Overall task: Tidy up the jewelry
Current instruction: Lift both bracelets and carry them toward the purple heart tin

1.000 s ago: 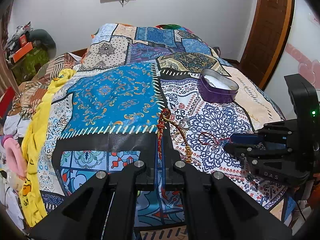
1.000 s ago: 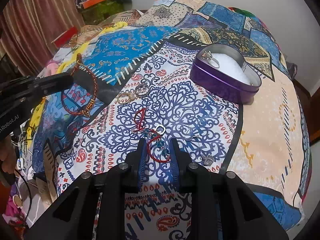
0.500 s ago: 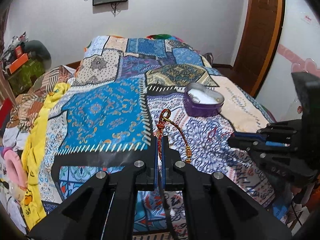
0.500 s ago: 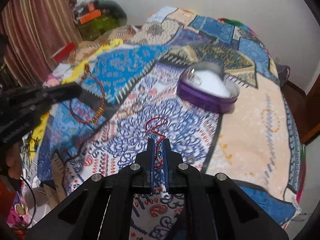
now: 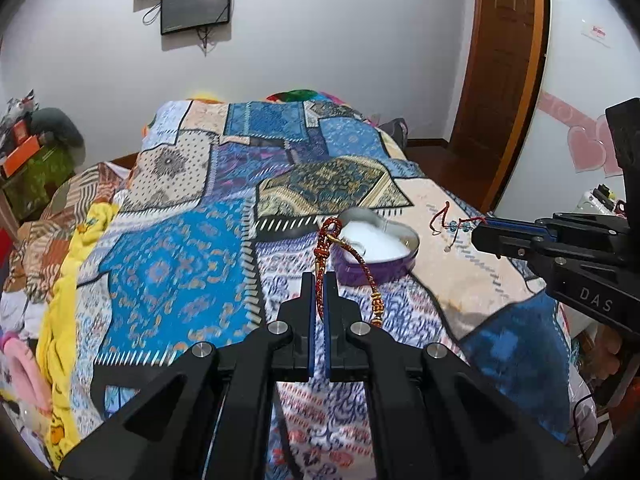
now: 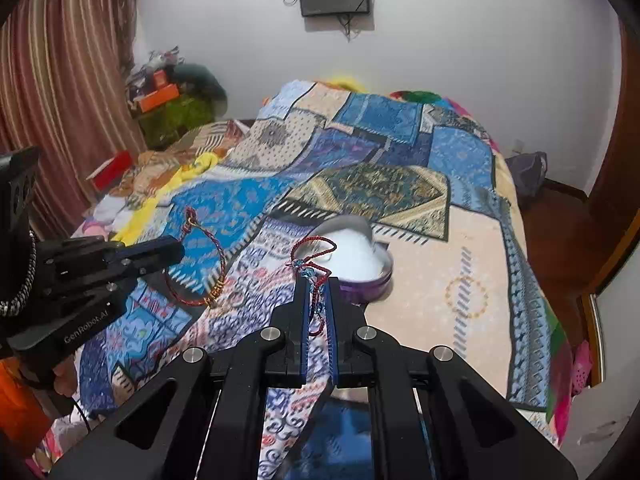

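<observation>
My left gripper [image 5: 319, 280] is shut on a red braided bracelet with gold beads [image 5: 362, 264], which hangs above the patchwork bedspread. In the right wrist view the same left gripper [image 6: 176, 249] holds that bracelet [image 6: 208, 280] at the left. My right gripper [image 6: 317, 286] is shut on a thin red cord bracelet with blue beads [image 6: 314, 258]; from the left wrist view this right gripper [image 5: 476, 234] shows at the right with the cord bracelet [image 5: 448, 226] dangling. A purple heart-shaped tin [image 5: 384, 268] with white lining sits on the bed beyond both grippers; it appears as the tin [image 6: 380, 284] in the right view.
The patchwork bedspread [image 5: 168, 264] covers the whole bed. A yellow cloth [image 5: 64, 280] lies along its left edge. Cluttered boxes [image 6: 160, 96] stand by striped curtains at the left. A wooden door [image 5: 500, 80] is at the right, a wall screen [image 5: 196, 6] at the back.
The right gripper closed on the red cord bracelet and lifted it off the bedspread. Both grippers rose, and the bed and tin now look farther away.
</observation>
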